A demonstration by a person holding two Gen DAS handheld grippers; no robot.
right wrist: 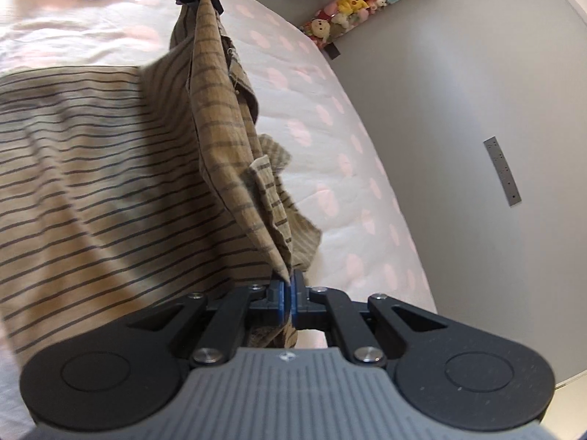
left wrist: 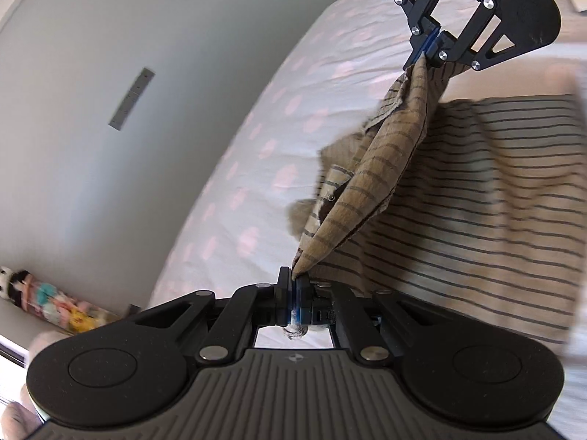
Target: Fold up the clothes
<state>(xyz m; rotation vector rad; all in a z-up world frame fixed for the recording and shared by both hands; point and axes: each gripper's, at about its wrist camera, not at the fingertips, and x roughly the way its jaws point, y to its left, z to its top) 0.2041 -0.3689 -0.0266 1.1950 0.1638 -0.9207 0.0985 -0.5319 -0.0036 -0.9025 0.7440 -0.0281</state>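
A row of plush toys is lying along the grey wall. The left gripper is pinching one end of a tan striped garment, possibly a shirt, and the right gripper is clamping the other. The fabric edge is hanging taut between them while the rest is draping over the pink-dotted bedsheet.
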